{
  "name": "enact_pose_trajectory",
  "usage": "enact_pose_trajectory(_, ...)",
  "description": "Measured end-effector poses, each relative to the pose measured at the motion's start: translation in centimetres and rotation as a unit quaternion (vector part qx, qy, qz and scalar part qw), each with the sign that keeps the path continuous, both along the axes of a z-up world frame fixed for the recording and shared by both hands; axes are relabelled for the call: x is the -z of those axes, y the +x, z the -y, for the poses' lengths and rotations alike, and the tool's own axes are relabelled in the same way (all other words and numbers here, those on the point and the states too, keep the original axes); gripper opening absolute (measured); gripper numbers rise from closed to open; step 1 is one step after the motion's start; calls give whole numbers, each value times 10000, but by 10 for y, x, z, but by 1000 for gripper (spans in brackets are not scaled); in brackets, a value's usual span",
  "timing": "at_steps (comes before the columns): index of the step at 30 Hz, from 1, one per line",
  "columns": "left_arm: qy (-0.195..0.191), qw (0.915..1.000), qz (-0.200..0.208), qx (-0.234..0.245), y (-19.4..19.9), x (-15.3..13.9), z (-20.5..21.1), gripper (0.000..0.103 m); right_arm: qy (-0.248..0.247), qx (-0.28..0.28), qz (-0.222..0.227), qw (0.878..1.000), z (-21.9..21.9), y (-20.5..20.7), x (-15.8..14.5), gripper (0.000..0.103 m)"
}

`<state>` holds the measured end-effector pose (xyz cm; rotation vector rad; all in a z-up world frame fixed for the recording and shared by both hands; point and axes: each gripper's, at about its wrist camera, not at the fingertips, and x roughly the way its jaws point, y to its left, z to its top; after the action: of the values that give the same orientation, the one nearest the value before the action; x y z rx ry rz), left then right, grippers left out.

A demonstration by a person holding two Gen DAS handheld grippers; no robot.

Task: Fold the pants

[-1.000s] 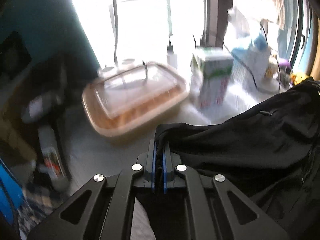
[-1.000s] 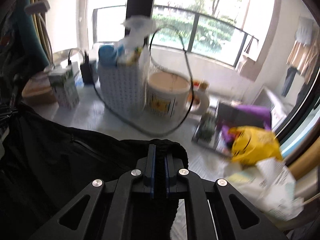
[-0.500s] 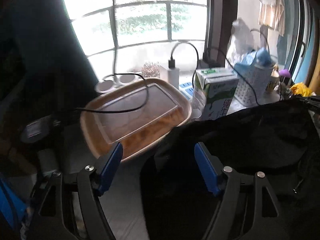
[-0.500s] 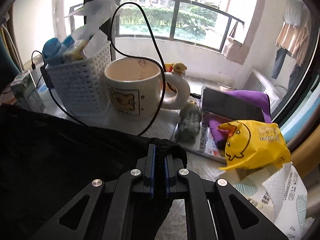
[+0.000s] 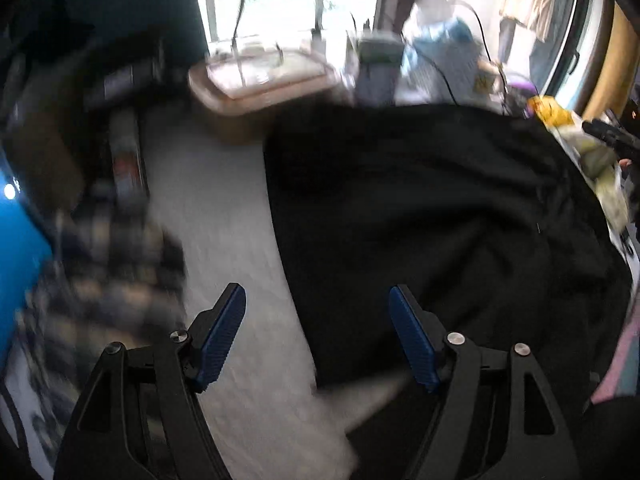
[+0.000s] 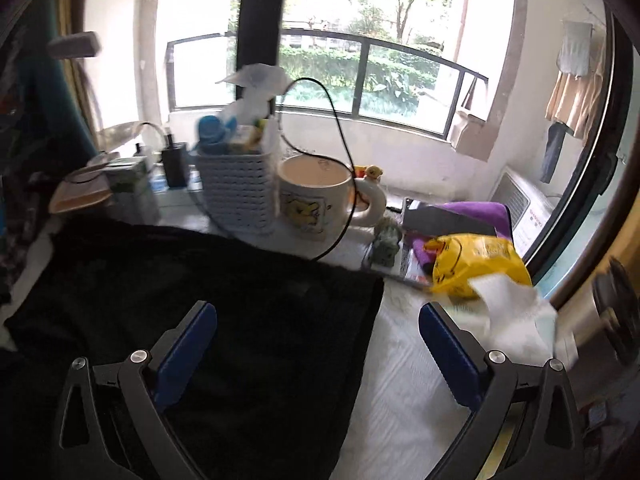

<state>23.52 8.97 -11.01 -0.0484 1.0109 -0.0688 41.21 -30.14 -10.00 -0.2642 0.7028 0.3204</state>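
Black pants (image 5: 420, 200) lie spread over the white table top (image 5: 224, 208). Their left edge runs between the fingers of my left gripper (image 5: 316, 292), which stands open above the cloth with its blue pads clear of it. In the right wrist view the pants (image 6: 200, 280) fill the lower left, and their right edge passes between the fingers of my right gripper (image 6: 316, 309). Its jaws are opening wide, and neither pad presses on the fabric. The left wrist view is blurred by motion.
Behind the pants stand a beige lidded tray (image 5: 260, 80), a white basket (image 6: 236, 192), a big mug (image 6: 316, 196) with a black cable (image 6: 340, 140) looped over it, a yellow bag (image 6: 476, 260) and tissue (image 6: 508, 308). Plaid cloth (image 5: 108, 272) lies at the left.
Both grippers were shut on the pants' edge and have let go, the left first, then the right. Both have drawn back, and the pants now lie flat on the table.
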Motion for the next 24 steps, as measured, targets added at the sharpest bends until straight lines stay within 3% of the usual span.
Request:
enact_pose_trajectory(5,-249,9987,-351,267,-32,20,13,74,-3,-104,-130,9999,0,-44,7,102)
enact_pose_trajectory(12,-299,9979,-169,556,-61,26,38,72,90,170,-406,9990,19,-93,29,102)
enact_pose_trajectory(15,103,9976,148,661,-69,27,49,39,175,347,-563,9977,32,-111,39,102)
enact_pose_trajectory(17,-8,9978,173,634,-66,26,46,11,219,462,-650,9966,41,-123,46,102)
enact_pose_trajectory(19,-1,9987,201,459,-62,25,40,4,282,537,-713,9956,49,-134,50,102)
enact_pose_trajectory(24,59,9984,523,215,-50,16,26,2,394,619,-764,9944,57,-149,55,102)
